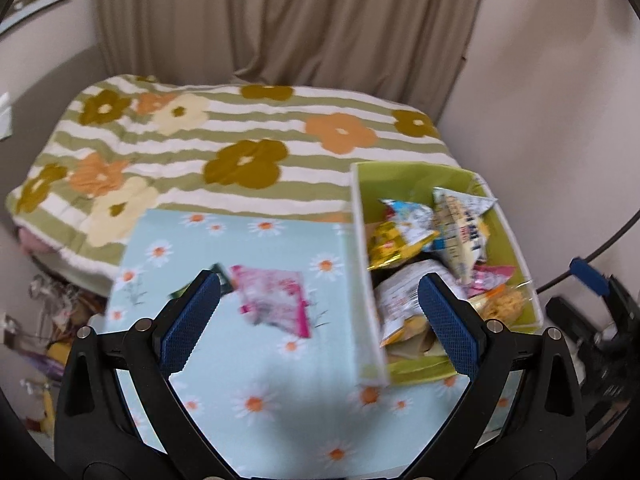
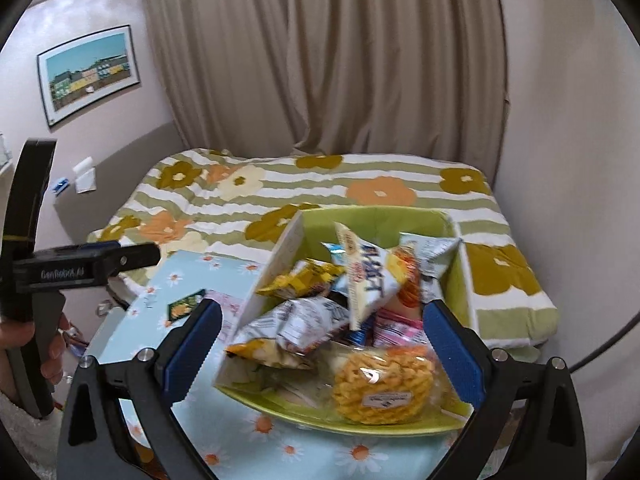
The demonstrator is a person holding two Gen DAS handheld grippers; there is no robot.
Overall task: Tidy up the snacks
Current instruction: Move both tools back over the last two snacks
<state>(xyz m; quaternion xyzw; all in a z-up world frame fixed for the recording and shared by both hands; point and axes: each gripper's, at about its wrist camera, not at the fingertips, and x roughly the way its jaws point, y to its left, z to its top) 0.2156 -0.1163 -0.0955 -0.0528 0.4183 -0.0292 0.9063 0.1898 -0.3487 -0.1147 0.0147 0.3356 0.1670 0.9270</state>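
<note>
The right gripper (image 2: 322, 340) stood wide apart with nothing between its blue pads, poised above the near end of the green box (image 2: 372, 216), which suggested it was free to fetch another packet rather than carrying one. The left gripper (image 1: 318, 320) was likewise wide and empty, hanging over the table (image 1: 280, 420) with its daisy-print cloth, its pads framing the pink packet (image 1: 276, 300) from above without touching it. That pink packet lay loose on the cloth, near the middle of the table and just beside the box's white outer wall, so it was probably the next thing to be put away. Partly hidden behind the left pad, a small green-and-dark packet (image 2: 185, 306) lay toward the table's left edge, also outside the box. The box itself sat along the table's right edge, already heaped with snacks: a round pack of orange ringed crisps (image 2: 382, 388) at the near end, a white-and-blue bag (image 2: 370, 280) propped upright on the pile, and a yellow bag (image 2: 298, 282) leaning against the left wall. Packets were tossed in rather than lined up, which fitted a job of gathering everything into one container. In the right wrist view, a hand (image 2: 40, 352) gripped the left tool's handle at the far left. Behind the table lay a bed (image 1: 224, 140) with a flowered, striped cover.
</note>
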